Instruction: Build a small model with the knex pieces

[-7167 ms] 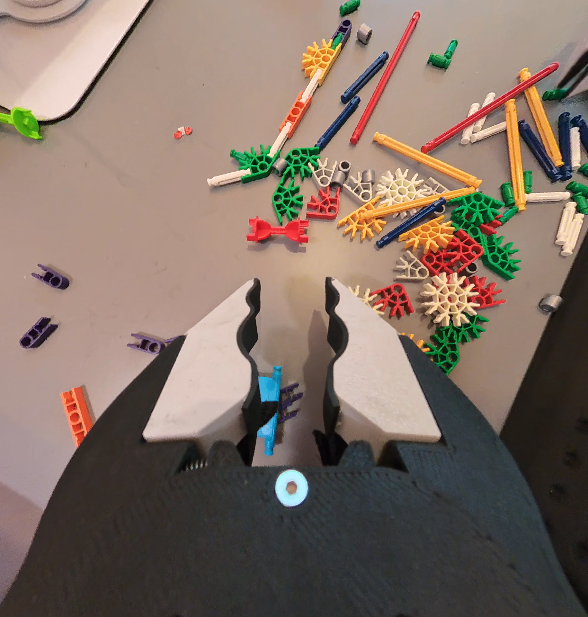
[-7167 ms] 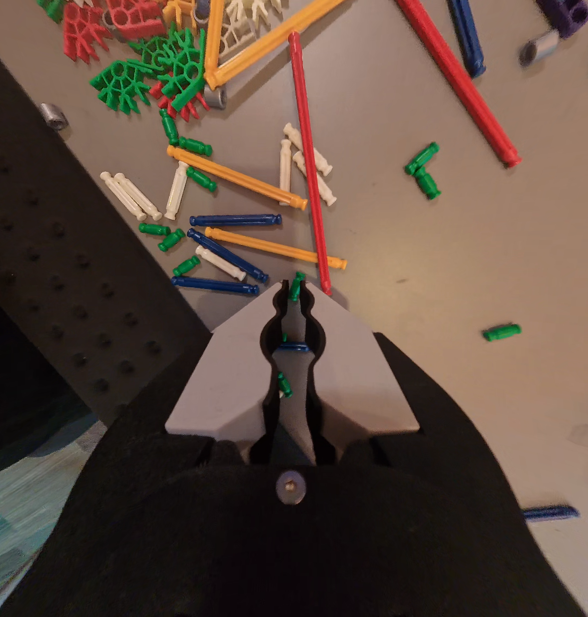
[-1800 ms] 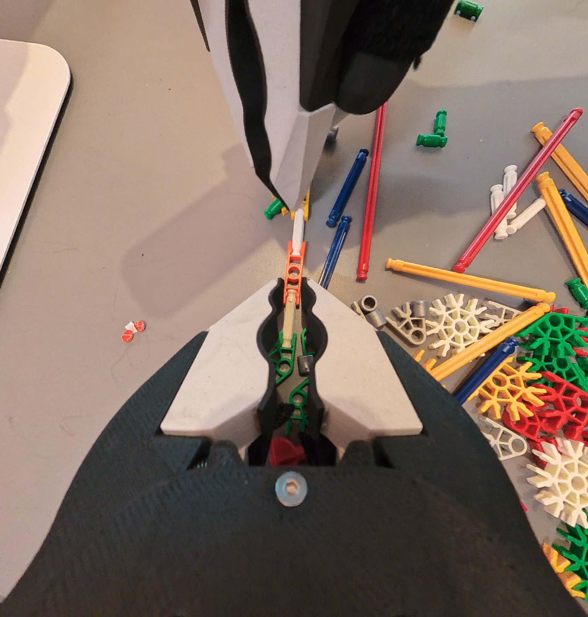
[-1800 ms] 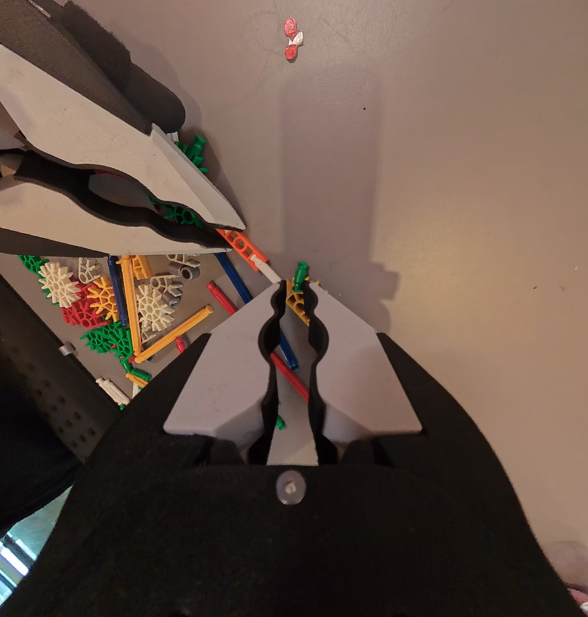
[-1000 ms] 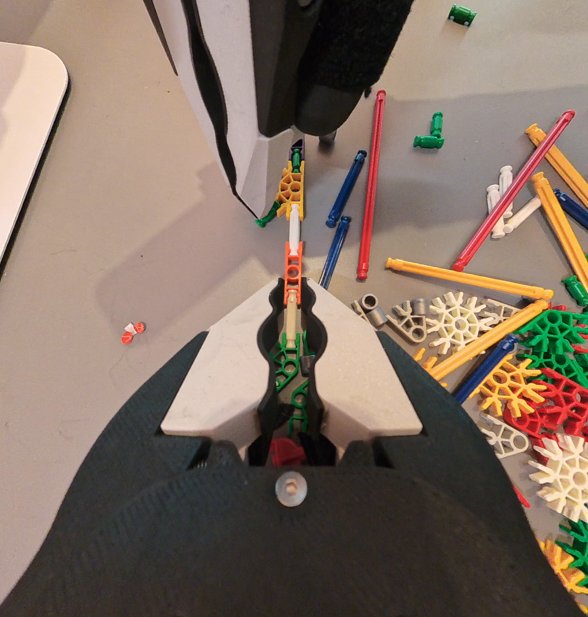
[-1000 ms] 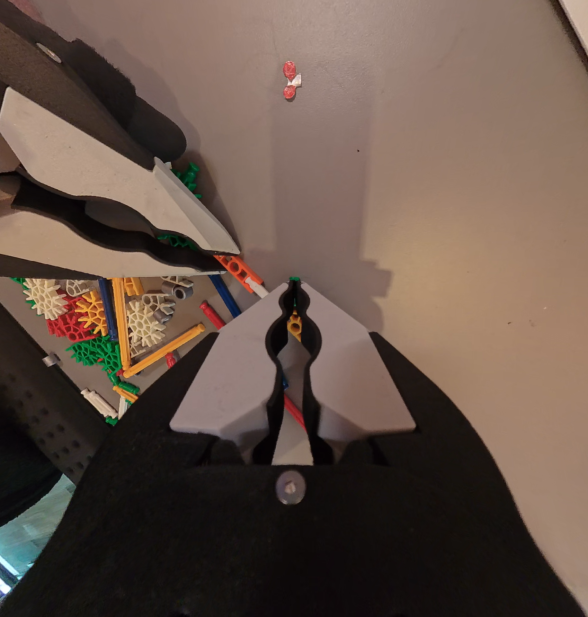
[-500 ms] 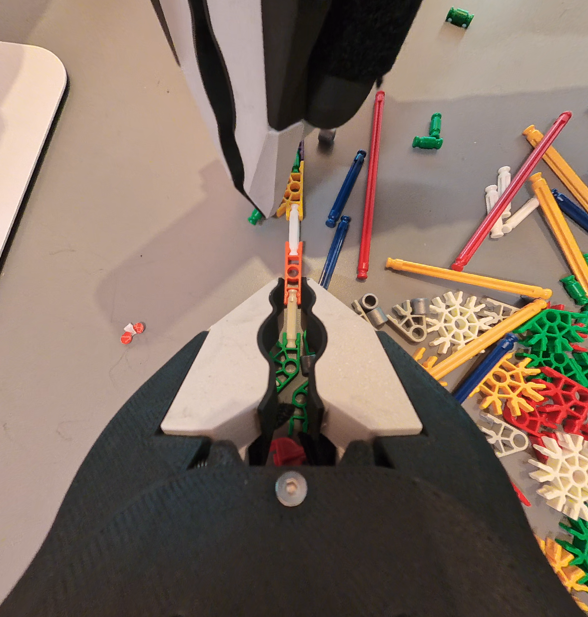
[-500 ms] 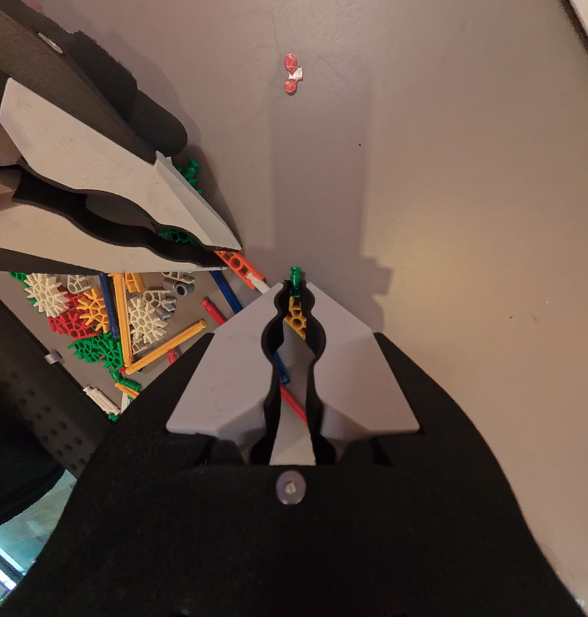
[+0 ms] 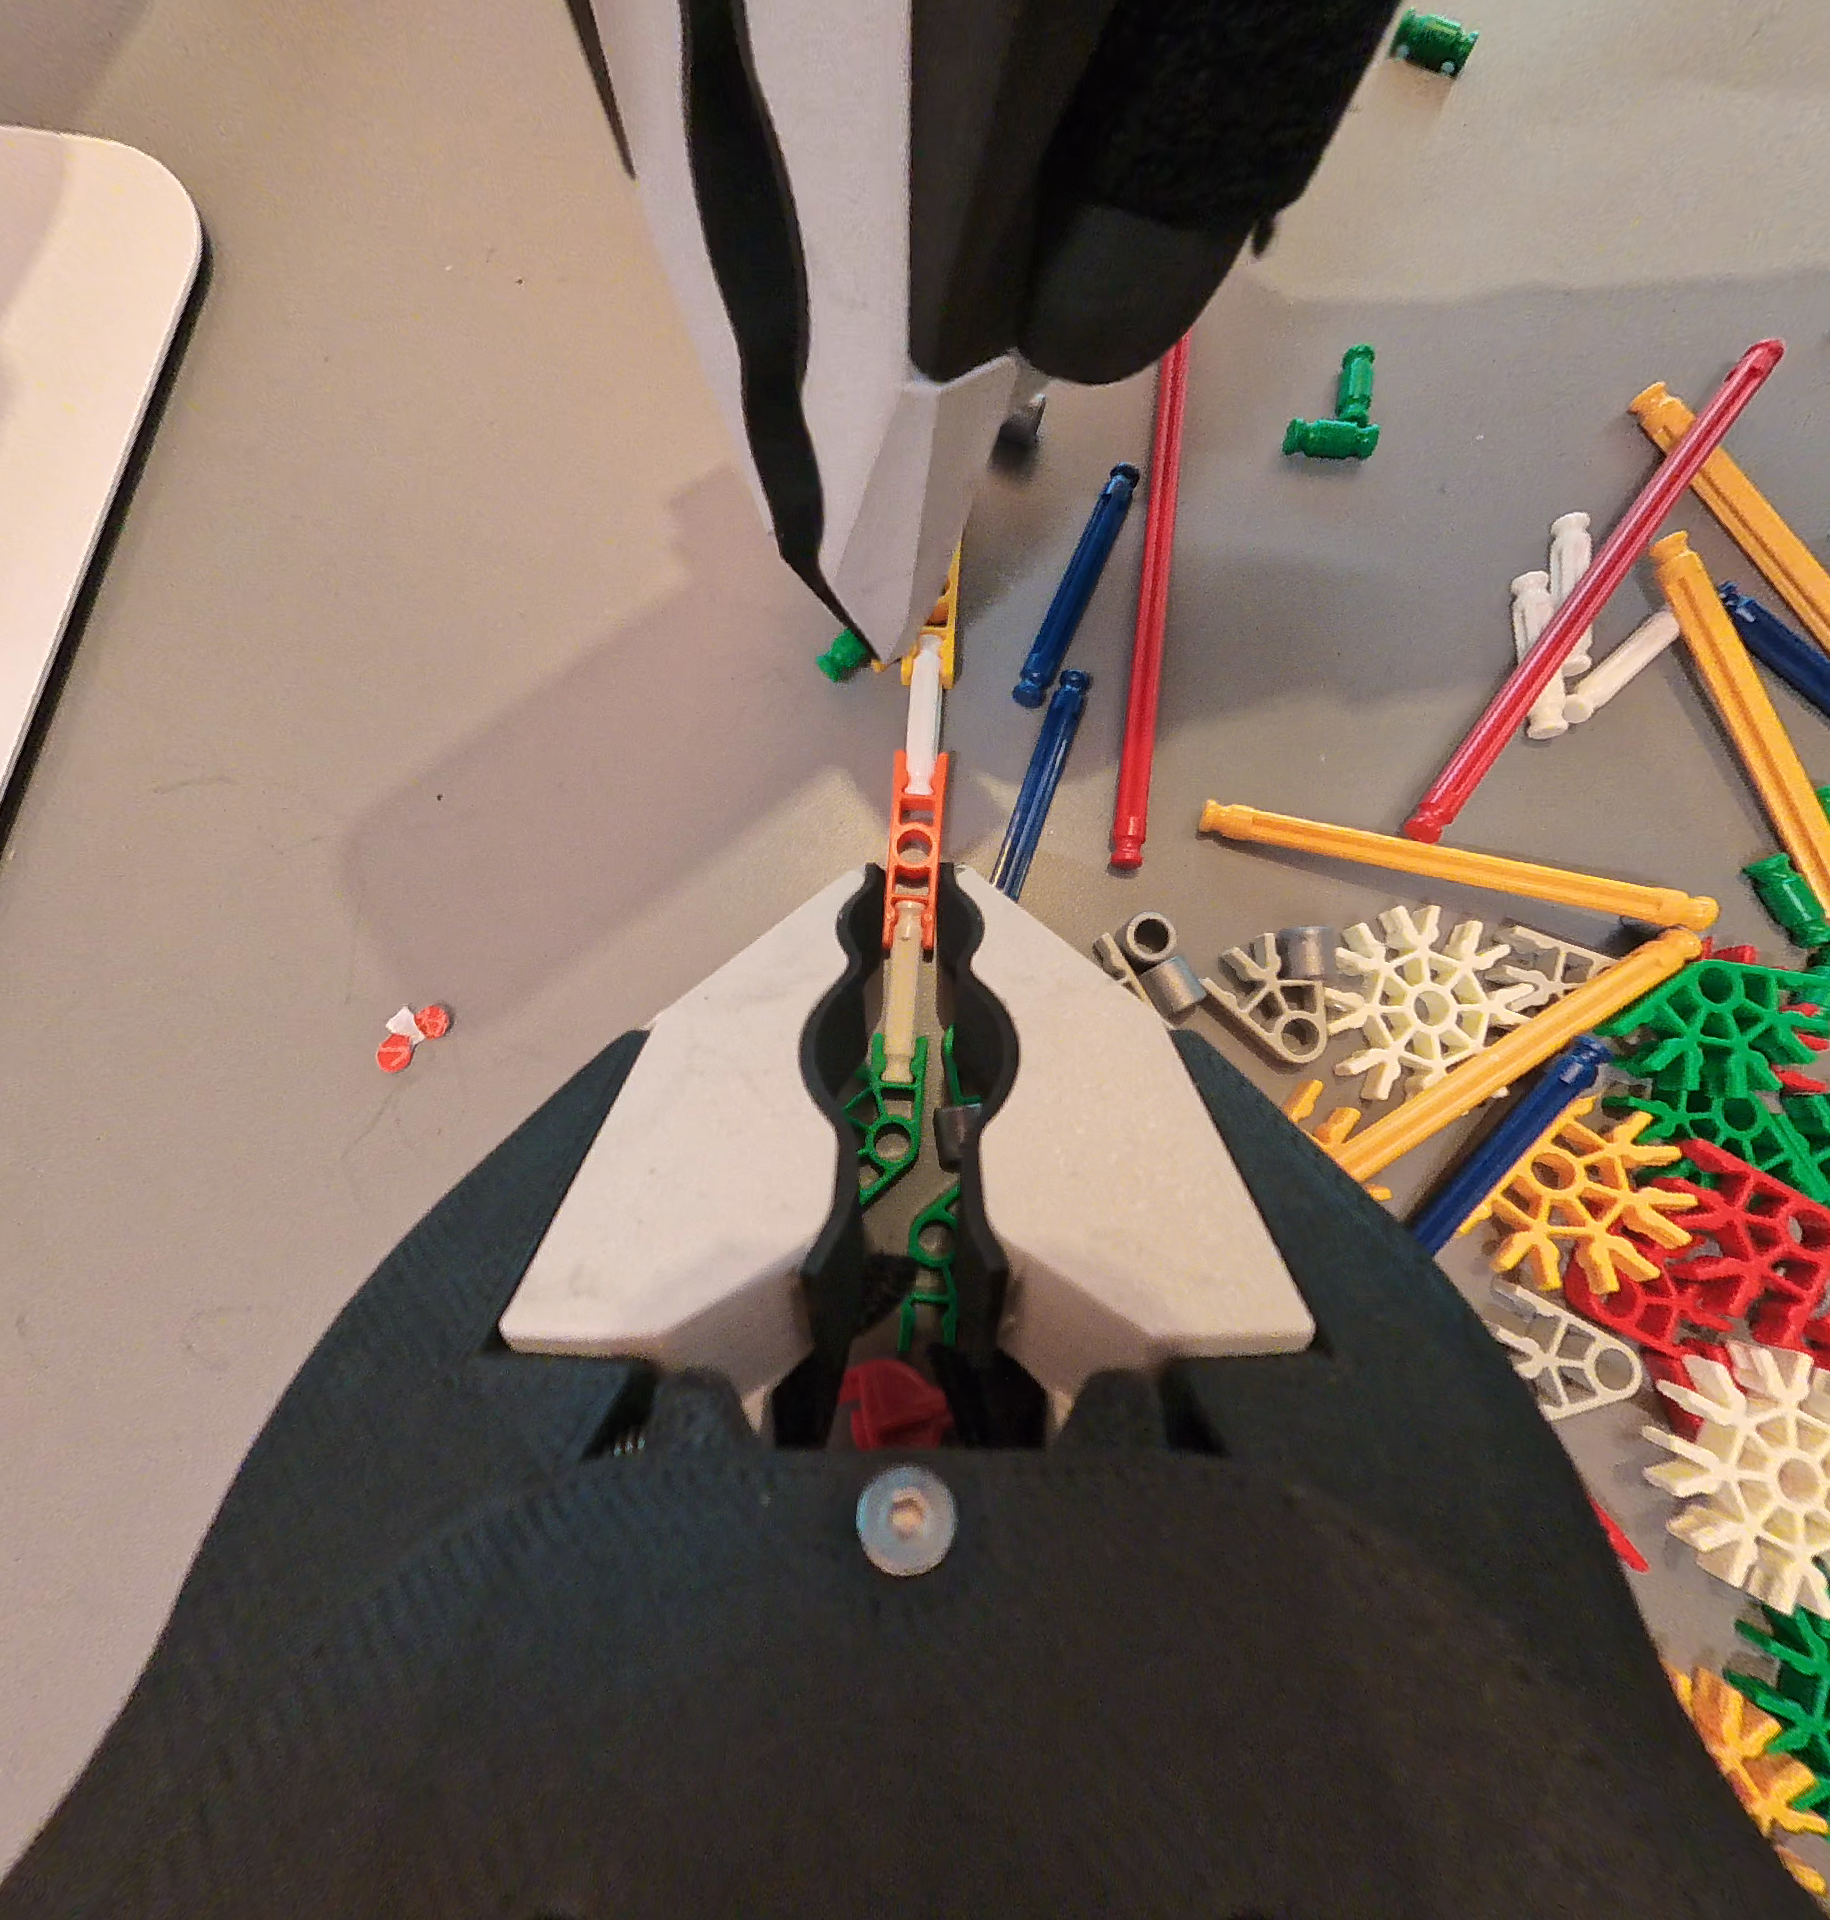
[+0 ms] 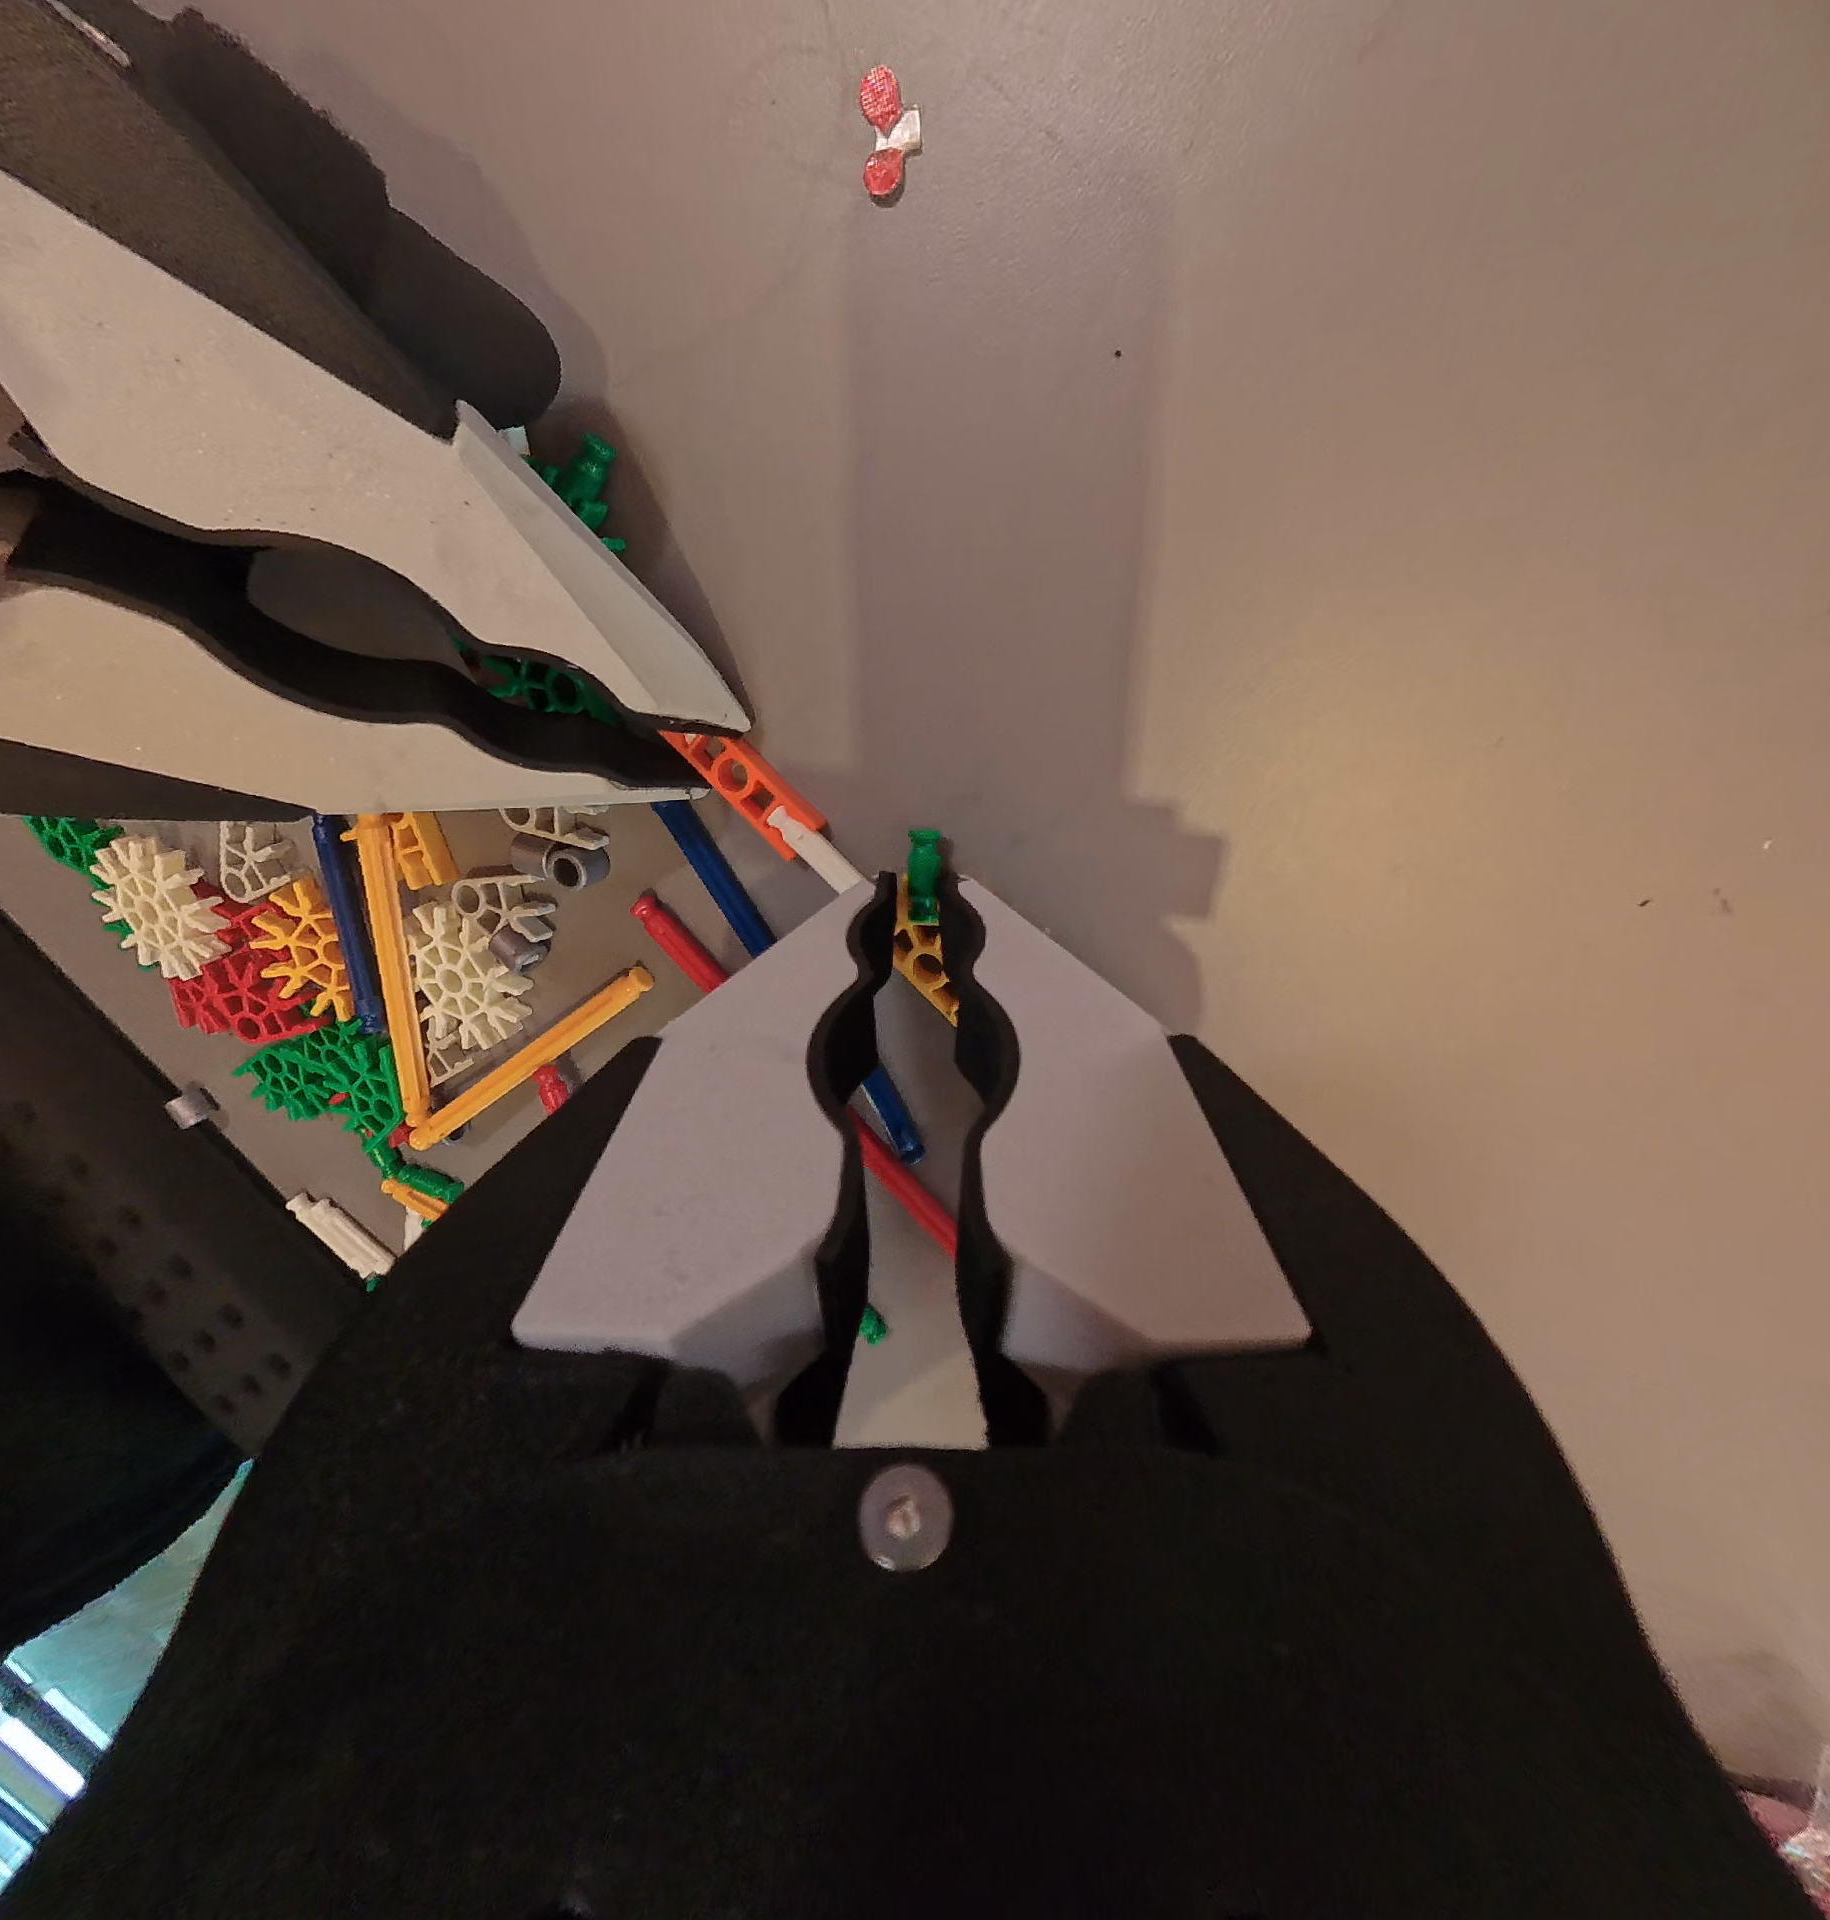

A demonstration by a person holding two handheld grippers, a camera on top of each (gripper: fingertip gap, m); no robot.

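Left gripper (image 9: 916, 894) fingers pinched narrow on ribbed orange connector (image 9: 915, 847) of a snapped-together plastic chain. Right gripper (image 10: 921, 894) fingers slightly parted round stubby green rod (image 10: 923, 857) at yellow connector (image 10: 926, 961), mid matte grey tabletop (image 9: 371, 623).

surface: a matte grey tabletop (image 9: 391, 540) is seen across both views | upper left, left wrist view: a pale rounded-corner board (image 9: 49, 416) is laid | left edge, right wrist view: a black perforated panel (image 10: 90, 1195) is seen | light: warm, soft shadows are cast
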